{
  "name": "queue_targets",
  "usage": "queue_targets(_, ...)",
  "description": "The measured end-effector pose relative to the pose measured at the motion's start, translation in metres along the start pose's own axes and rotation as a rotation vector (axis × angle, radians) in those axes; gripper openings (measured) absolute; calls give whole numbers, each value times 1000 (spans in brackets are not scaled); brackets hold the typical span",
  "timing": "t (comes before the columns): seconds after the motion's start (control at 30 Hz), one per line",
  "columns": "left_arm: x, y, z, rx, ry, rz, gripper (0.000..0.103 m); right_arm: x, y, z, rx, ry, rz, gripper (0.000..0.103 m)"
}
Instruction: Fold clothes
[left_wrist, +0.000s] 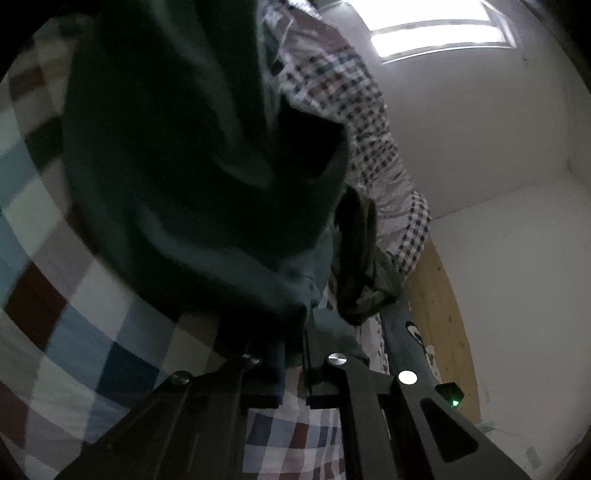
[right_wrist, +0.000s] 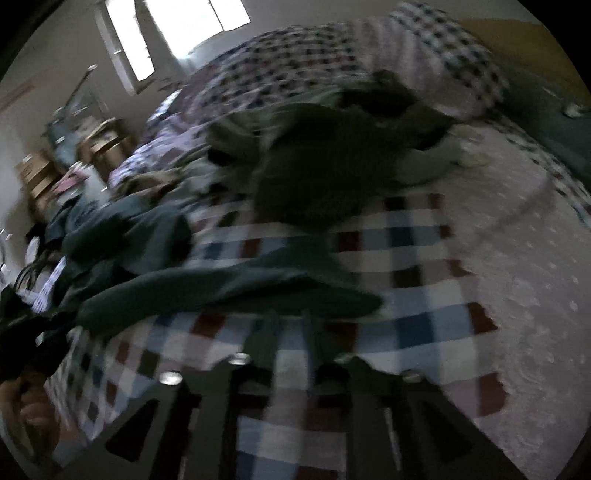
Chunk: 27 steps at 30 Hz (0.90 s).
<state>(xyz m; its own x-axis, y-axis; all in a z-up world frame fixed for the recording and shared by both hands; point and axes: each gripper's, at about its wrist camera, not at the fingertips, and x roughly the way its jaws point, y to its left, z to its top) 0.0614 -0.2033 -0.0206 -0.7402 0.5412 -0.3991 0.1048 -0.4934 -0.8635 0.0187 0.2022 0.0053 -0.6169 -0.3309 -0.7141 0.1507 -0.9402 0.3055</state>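
left gripper (left_wrist: 295, 354): fingers (left_wrist: 271, 373) closed nearly to touching, pinching an edge of the dark teal garment (left_wrist: 192, 166). cloth rises straight ahead of the fingertips and fills most of the left wrist view, bunched and creased; likely gripped at a hem or corner so the rest can hang or drag flat. olive garment (left_wrist: 364, 266) crumpled just right of the fingertips, apart from the grip.

right gripper (right_wrist: 291, 343): fingers (right_wrist: 264, 339) partly apart, view blurred. edge of the same teal cloth (right_wrist: 229, 291) lies just ahead of the tips, stretching off to their left; whether the pads press on it cannot be told, looks more like a gap over the checked bedspread (right_wrist: 417, 314). judged as lining up for the opposite edge, so both ends can be pulled taut before folding.

olive garment (right_wrist: 332, 173) well ahead of the right fingers, heaped on the bed, waiting its turn. small-check quilt (right_wrist: 288, 55) beyond it, window (right_wrist: 192, 22) farther back.

fold itself not yet begun; garment still bunched.

risk: single-layer pinch at left could slip under tension.
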Motion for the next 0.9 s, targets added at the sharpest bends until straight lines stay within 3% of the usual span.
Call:
queue_targets(0.17, -50, 5, 25, -15, -133, -6, 4, -7, -13, 4, 61, -29, -5, 36)
queue_targets(0.3, -128, 28, 61, -69, -320, 23, 4, -8, -6, 7, 43, -35, 9, 36)
queue_targets(0.43, -224, 53, 101, -85, -555, 146, 4, -1, 14, 9, -3, -19, 64, 36)
queue_targets(0.57, -304, 76, 163, -71, -701, 317, 3, 9, 41, 8, -66, 1, 125, 36)
queue_targets(0.67, -312, 66, 209, 17, -698, 461, 4, 16, 60, 5, -104, 17, 160, 36)
queue_targets(0.8, -274, 50, 250, 84, -563, 587, 7, 30, 81, 0, -143, 50, 191, 36)
queue_targets(0.87, -260, 37, 242, 114, -529, 575, 35, 36, 89, -3, -165, 65, 189, 36)
queue_targets(0.9, -254, 29, 236, 135, -518, 561, 67, 38, 91, -4, -170, 71, 190, 36)
